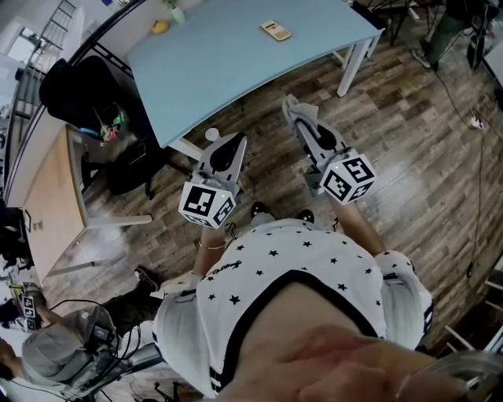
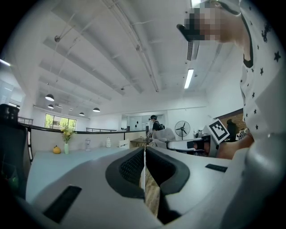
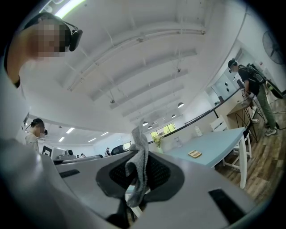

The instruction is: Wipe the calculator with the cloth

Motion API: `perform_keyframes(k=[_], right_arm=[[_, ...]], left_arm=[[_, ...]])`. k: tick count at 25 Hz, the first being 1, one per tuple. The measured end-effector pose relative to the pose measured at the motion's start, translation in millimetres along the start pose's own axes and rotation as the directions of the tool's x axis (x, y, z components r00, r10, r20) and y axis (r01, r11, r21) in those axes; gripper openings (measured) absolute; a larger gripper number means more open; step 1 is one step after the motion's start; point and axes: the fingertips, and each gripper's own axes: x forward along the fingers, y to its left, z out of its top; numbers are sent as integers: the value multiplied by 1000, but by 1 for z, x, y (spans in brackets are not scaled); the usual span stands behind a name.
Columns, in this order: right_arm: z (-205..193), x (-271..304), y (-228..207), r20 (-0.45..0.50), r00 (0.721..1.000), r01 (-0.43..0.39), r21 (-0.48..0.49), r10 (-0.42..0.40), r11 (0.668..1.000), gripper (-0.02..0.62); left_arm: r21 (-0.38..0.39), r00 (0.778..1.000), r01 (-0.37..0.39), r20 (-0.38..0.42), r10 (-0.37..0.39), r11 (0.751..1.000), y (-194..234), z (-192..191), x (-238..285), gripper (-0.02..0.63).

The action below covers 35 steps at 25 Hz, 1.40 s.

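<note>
The calculator lies flat on the far part of the light blue table; it also shows small on the table in the right gripper view. My right gripper is shut on a grey cloth, which sticks up between its jaws. It hangs over the wooden floor, well short of the table. My left gripper is shut with nothing in it, held near the table's front edge. Both are far from the calculator.
A yellow fruit and a small vase stand at the table's far left. A black office chair and a wooden desk are to the left. Another person stands beyond the table's right end.
</note>
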Motion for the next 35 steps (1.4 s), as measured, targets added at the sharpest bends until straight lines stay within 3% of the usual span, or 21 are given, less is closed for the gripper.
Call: perform_keyframes(k=[20,35], right_arm=[[16,-70,-42,26,999,39,14,-39,999,44],[29,-67,-89,29,990,137,-12,-136,991,46]], left_arm=[[2,998,70,-9,-70,998,-75,-4,40,35],[-16,987,158,15,-158,987,-67,-7,97,35]])
